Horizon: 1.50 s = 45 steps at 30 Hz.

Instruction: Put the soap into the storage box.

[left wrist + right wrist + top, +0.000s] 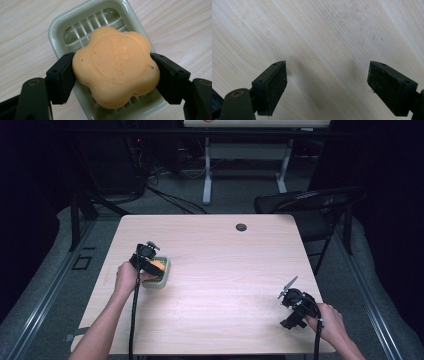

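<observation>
An orange flower-shaped soap point(115, 65) is pinched from both sides by my left gripper point(113, 72), which is shut on it. The soap sits over a pale green soap dish point(60, 25) with a slatted floor; whether it rests on the slats I cannot tell. From above, the left gripper point(148, 262) is at the table's left side over the dish point(165, 277), with the soap point(157, 266) showing orange. My right gripper point(327, 87) stands open over bare wood, nothing between its pads. It is near the table's front right corner point(296, 307).
The light wooden table point(225, 270) has a round cable hole point(241, 227) near its far edge. A black folding chair point(310, 207) stands off the far right corner. A white desk frame point(245, 160) and cables lie on the floor beyond.
</observation>
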Tool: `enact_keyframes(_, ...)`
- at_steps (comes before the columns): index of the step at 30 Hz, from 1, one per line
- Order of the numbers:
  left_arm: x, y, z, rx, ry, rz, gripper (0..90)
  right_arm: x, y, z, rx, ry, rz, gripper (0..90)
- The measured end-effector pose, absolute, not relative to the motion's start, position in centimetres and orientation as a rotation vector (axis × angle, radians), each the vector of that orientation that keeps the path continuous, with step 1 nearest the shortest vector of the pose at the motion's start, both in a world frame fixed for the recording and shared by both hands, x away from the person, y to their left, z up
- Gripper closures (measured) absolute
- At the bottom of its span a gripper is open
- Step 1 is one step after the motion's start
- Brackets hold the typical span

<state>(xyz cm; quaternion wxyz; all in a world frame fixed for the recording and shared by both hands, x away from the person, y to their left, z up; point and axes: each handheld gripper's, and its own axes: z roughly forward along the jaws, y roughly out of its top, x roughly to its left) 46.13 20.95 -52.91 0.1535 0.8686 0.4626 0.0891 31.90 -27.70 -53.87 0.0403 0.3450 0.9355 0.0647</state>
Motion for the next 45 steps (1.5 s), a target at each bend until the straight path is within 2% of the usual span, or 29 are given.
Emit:
enact_keyframes(13, 46.2, 21.3, -53.0, 2.464, 1.312, 0.251, 25.5, 31.8, -27.7, -54.0, 1.073, 2.855, 0.212, 15.7)
enact_keyframes(19, 46.1, 21.6, -52.6, 2.451, 1.319, 0.26, 18.5, 31.9, -27.7, -53.9, 1.062, 2.859, 0.202, 15.7)
enact_keyframes(29, 45.4, 22.0, -51.6, 2.421, 1.308, 0.277, 14.9, 31.8, -27.7, -53.9, 1.071, 2.852, 0.213, 15.7)
enact_keyframes(45, 41.2, 22.4, -47.9, 2.375, 1.238, 0.309, 8.8, 31.8, -27.8, -53.8, 1.072, 2.851, 0.217, 15.7)
